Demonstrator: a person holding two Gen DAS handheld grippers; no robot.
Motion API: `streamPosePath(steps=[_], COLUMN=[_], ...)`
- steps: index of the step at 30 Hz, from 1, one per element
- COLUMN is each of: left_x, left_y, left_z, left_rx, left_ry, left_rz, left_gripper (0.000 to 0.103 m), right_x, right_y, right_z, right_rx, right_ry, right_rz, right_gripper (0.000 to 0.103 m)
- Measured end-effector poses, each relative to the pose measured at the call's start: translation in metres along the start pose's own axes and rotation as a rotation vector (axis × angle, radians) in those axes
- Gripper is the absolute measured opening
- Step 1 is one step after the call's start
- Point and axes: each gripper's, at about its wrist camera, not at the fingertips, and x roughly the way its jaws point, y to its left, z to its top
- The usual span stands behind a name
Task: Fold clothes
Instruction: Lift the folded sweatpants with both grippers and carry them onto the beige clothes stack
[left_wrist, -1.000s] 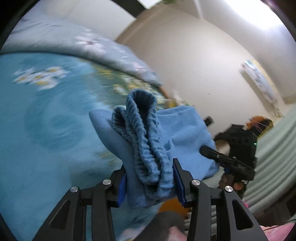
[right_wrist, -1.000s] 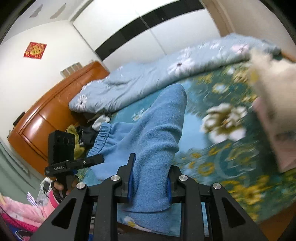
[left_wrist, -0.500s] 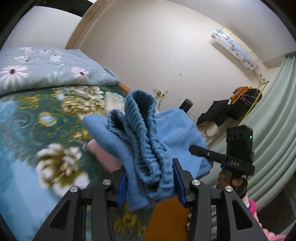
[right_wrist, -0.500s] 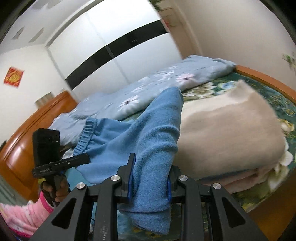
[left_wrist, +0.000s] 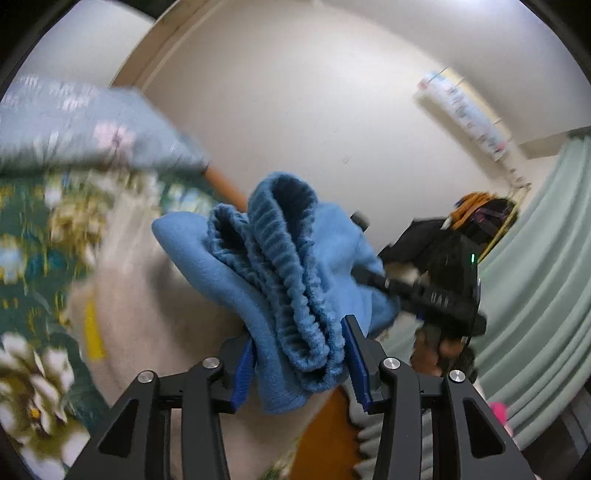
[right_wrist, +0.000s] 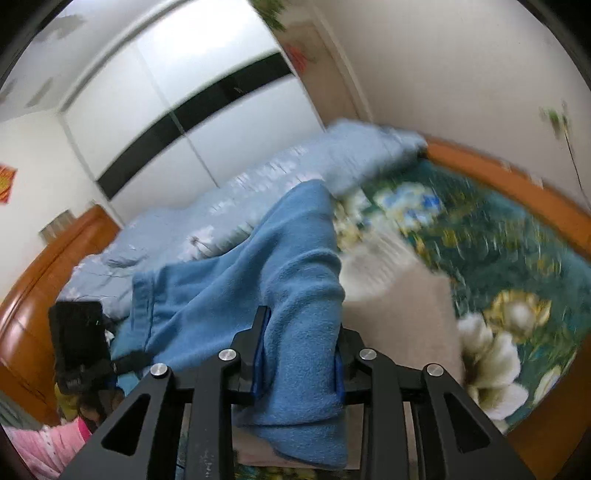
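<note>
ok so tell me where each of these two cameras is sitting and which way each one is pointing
Left wrist: sits behind the left claw, facing the plain wall and green curtain over the bed's corner; its fingers clamp the blue garment by its ribbed waistband, and the right claw shows.
Right wrist: sits behind the right claw, facing the wardrobe and quilt across the floral bed; the left claw shows.
Shared: the same blue garment, the beige folded item, each other's claw.
</note>
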Motion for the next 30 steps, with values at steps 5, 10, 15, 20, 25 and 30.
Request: streamPosePath(steps=[5,10,15,20,25,30], left_x=[-0.002,-0.019,-0.062,-0.050,-0.004,0.017], left_y=[0.018,0.010,-0.017,-0.059,-0.061,-0.039], left_z=[-0.006,0.004,0.024,0.053,0.069,0.053], left_rx=[-0.025,-0.005,0.099,0.230,0.198,0.227], left_ry=[0.002,0.007,-0.109,-0.126,-0.058,-0.002], left_rz=[-0.015,0.000,0.091,0.133,0.093,0.172], left_gripper=[0.049,0.050,0.057,0.061,0.061,0.061], right_x=[0.026,0.013,-0.025,-0.049,-0.037,-0.025], right_y=[-0.034,-0.028,-0.019,0.002,0.018,0.016], right_z=[-0.022,-0.020,-0.023,-0.023,-0.029,-0.040], right_rx=[0.089,0.097,0.072,0.039,0.002,-0.021], right_ry=[0.004,-0.013,-0.055,-0.119,-0.109,-0.096], right_rz=[0.062,0.022,-0.102,-0.174,-0.159,-0.163], right_gripper=[0.041,0.044,0.047,0.047,0.047,0.047])
